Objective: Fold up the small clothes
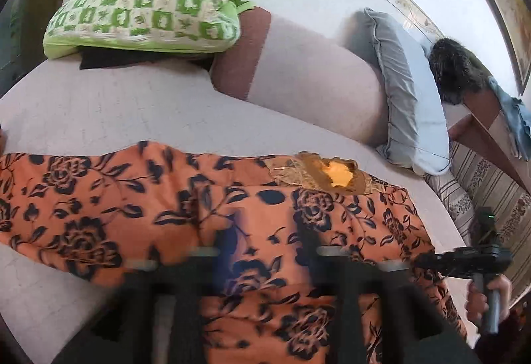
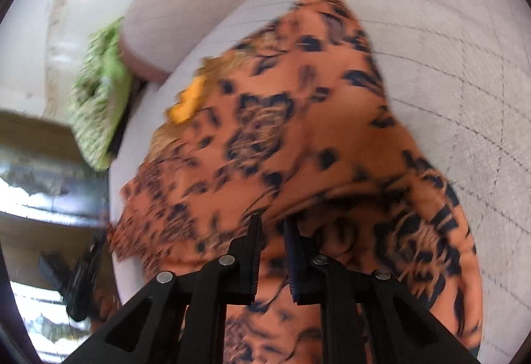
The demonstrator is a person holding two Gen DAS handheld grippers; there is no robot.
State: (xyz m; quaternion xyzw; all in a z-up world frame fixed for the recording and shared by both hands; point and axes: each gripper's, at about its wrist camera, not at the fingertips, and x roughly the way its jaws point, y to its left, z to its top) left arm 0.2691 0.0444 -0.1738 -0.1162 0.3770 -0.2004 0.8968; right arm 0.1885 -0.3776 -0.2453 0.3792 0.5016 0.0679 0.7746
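An orange garment with a dark blue flower print (image 1: 252, 208) is seen across the middle and lower part of the left wrist view, spread over a pale grey quilted bed cover (image 1: 109, 108), with its yellow-lined neck opening (image 1: 338, 176) at centre right. The left gripper (image 1: 262, 251) is blurred at the bottom of that frame; its fingers are seen wide apart above the cloth, and nothing is held between them. In the right wrist view the right gripper (image 2: 272, 251) appears at lower centre with only a narrow gap between its black fingers (image 2: 252, 251), but whether a fold of the garment is pinched there cannot be told, because the cloth is smeared by motion. The strong blur is judged to be the first risk: if a thin layer is held only at the tips, it can slip out during a fast swing, and the fold would fall crooked. A second risk is that only the upper layer is caught, so the lower layer stays behind and the edges do not meet. The soft cover can also be gripped together with the garment and pulled up. A green and white checked pillow (image 1: 146, 8) at the upper left and a grey pillow (image 1: 408, 98) at the right lie apart from the garment, so they are not expected to disturb it.
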